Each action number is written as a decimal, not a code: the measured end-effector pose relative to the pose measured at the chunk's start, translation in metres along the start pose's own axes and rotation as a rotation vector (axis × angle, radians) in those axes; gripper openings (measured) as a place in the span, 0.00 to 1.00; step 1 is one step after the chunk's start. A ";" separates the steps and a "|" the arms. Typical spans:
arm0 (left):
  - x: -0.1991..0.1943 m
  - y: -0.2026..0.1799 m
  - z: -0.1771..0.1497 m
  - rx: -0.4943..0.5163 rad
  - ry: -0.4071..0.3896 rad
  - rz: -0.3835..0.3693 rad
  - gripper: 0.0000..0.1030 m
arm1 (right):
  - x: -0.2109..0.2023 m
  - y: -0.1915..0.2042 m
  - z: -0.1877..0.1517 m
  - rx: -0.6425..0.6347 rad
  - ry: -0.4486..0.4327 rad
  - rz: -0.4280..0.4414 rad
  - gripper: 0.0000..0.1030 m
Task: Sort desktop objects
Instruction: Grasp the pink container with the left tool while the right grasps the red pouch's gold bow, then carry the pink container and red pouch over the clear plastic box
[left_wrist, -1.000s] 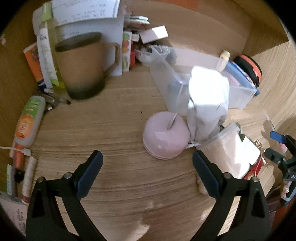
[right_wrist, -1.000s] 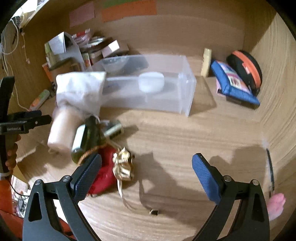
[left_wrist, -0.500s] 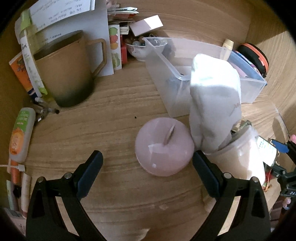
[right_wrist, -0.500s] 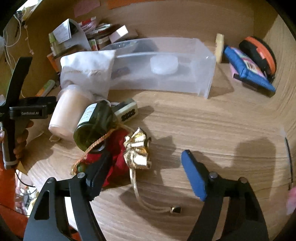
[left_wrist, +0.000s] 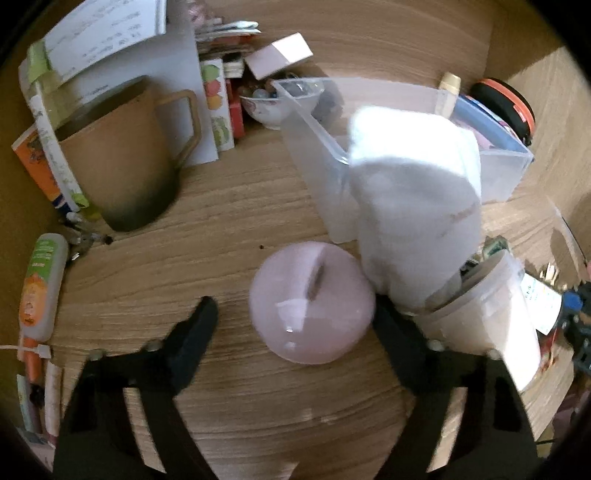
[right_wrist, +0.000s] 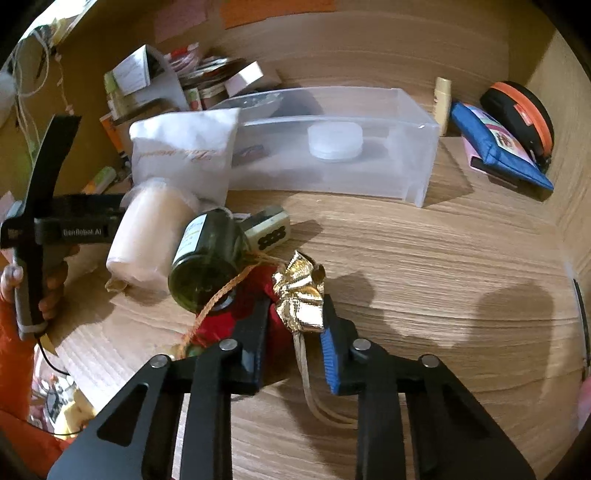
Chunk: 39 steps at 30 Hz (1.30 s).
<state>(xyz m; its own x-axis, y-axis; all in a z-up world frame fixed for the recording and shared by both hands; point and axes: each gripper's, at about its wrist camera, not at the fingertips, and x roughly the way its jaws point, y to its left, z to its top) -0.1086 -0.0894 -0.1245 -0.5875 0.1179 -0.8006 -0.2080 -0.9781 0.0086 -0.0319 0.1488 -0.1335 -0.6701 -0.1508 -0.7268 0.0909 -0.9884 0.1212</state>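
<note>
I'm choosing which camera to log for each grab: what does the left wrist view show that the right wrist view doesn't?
Left wrist only: the pink round lid between the closing left claw, and the brown mug.

Right wrist only: the right claw shut on the gold bow, beside the green bottle.

Both: the clear bin and white pouch.
</note>
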 end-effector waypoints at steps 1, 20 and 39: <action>0.003 -0.001 0.000 0.006 0.011 0.003 0.65 | -0.002 -0.001 0.001 0.005 -0.008 -0.007 0.18; -0.010 0.014 -0.003 -0.078 -0.065 0.031 0.60 | -0.056 -0.024 0.038 0.014 -0.183 -0.148 0.16; -0.063 0.032 0.004 -0.124 -0.192 0.022 0.60 | -0.069 -0.025 0.080 -0.034 -0.266 -0.181 0.16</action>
<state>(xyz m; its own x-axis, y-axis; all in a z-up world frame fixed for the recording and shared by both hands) -0.0814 -0.1270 -0.0710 -0.7310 0.1157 -0.6725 -0.1031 -0.9929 -0.0587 -0.0472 0.1852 -0.0324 -0.8461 0.0321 -0.5320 -0.0258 -0.9995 -0.0193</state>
